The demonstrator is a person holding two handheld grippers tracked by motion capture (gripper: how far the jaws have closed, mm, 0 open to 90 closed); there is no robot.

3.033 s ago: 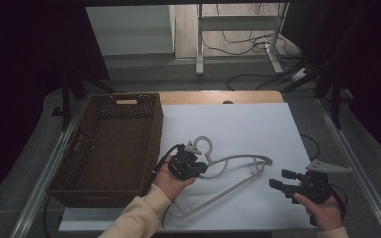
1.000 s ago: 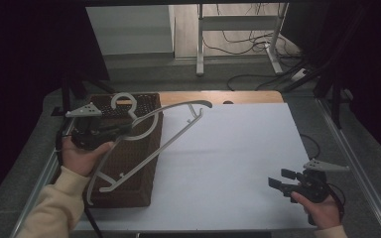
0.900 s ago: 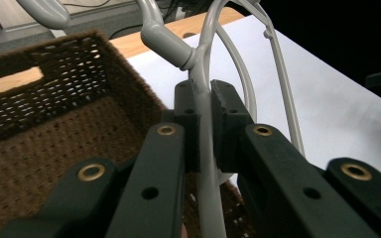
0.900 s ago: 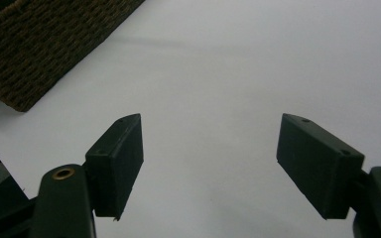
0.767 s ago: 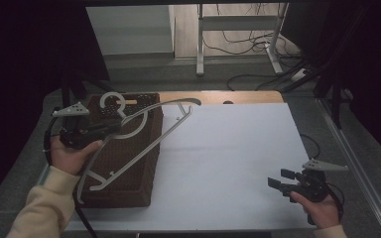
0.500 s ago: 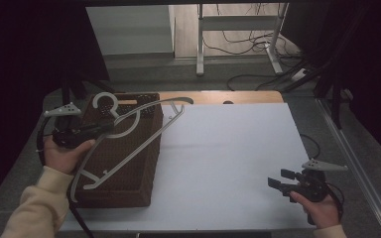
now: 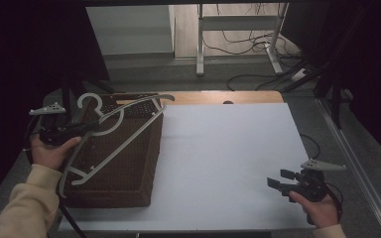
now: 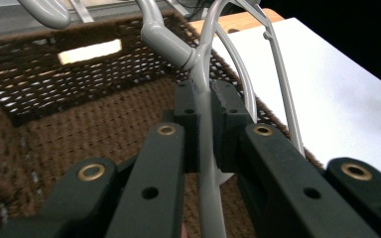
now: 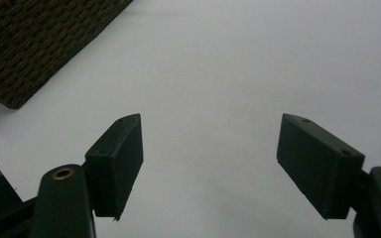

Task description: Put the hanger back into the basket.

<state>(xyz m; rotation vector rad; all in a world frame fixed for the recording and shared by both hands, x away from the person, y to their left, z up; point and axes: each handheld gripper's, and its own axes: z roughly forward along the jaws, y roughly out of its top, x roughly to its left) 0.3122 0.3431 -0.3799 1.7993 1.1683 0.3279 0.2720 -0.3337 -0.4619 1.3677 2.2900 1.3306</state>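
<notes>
A grey plastic clothes hanger (image 7: 121, 131) hangs tilted over the brown wicker basket (image 7: 129, 186) at the table's left. My left gripper (image 7: 95, 127) is shut on the hanger just below its hook. In the left gripper view the two pads squeeze the hanger's neck (image 8: 206, 106), with the basket's woven floor (image 8: 99, 129) underneath. My right gripper (image 7: 274, 182) rests near the table's front right corner, open, nothing between its fingers. The right gripper view looks past its spread pads (image 9: 121, 153) onto bare white table (image 9: 218, 74), with a basket corner (image 9: 34, 44) at upper left.
The white tabletop (image 7: 228, 148) stretches between the basket and my right hand. A wooden strip (image 7: 218, 96) runs along the far edge. Beyond it stand a metal frame's legs (image 7: 238, 39) and floor cables.
My left hand has carried the hanger from mid-table up and leftward, over the basket, and it has sunk a little lately. The right gripper has stayed put.
</notes>
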